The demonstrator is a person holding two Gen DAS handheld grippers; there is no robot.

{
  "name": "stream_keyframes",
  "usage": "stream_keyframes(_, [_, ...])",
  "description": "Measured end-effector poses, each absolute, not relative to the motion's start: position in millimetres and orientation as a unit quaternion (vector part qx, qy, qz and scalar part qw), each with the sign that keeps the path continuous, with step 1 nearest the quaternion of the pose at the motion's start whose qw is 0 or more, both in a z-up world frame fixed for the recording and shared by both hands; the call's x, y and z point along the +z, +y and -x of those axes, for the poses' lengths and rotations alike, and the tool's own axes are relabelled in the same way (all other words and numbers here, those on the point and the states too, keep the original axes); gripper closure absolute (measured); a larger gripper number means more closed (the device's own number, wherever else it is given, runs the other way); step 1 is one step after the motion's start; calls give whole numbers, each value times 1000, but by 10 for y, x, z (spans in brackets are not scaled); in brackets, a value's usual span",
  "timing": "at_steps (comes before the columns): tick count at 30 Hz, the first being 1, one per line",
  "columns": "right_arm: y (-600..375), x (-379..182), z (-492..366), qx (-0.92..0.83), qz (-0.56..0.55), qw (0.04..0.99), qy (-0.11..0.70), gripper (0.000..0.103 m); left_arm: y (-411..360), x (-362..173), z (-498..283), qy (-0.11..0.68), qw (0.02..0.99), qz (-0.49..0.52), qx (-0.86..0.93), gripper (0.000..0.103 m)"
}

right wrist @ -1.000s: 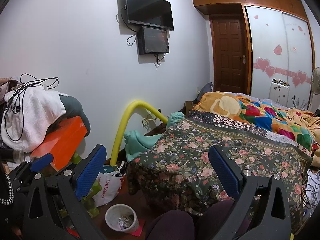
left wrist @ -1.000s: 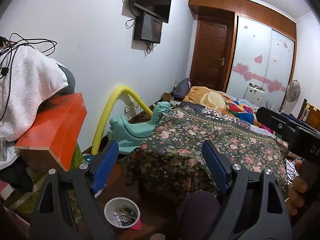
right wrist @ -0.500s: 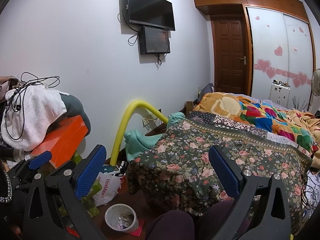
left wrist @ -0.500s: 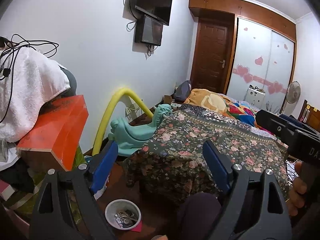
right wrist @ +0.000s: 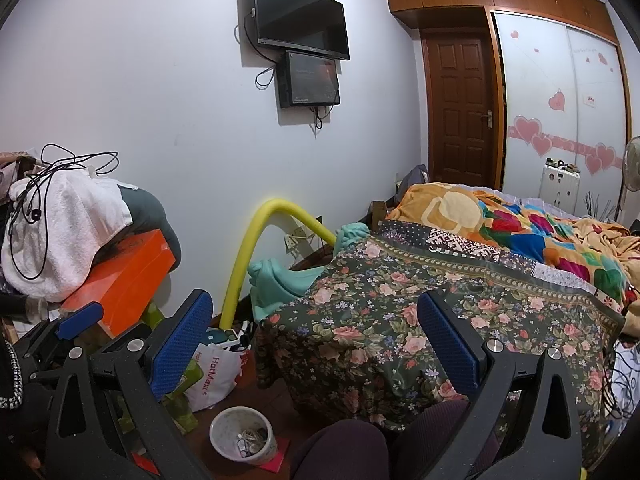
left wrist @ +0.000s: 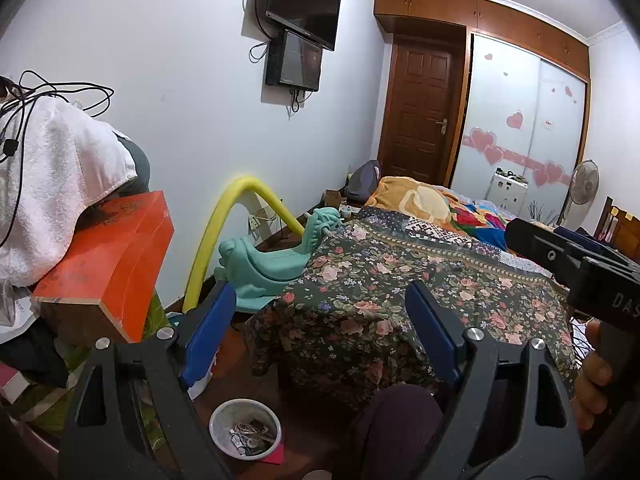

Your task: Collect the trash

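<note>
Left gripper (left wrist: 316, 332) held up over the floor, blue fingers wide apart, holding nothing, right gripper (right wrist: 316, 340) the same, bin (left wrist: 245, 428) at 6 o'clock, bed (left wrist: 400, 280) at 12 o'clock

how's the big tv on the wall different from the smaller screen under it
The big tv is wider and mounted higher; the smaller screen hangs directly below it, offset toward the door side. The big tv's panel is fully dark, while the smaller screen shows a faint dim picture. A cable loops from the left edge of the big tv, and cables dangle beneath the smaller screen. Both are black, flat, rectangular and fixed to the same white wall.
</note>
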State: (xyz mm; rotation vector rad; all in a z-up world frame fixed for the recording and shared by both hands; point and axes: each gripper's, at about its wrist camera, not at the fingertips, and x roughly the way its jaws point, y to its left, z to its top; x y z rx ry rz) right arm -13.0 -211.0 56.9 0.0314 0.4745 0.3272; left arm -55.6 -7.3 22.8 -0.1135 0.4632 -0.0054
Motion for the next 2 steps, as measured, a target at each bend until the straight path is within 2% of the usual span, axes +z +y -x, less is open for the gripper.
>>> stream_keyframes(2, [-2115, 555, 124, 162, -17, 958, 236, 1, -76, 229, 541, 232, 971, 56, -3, 17])
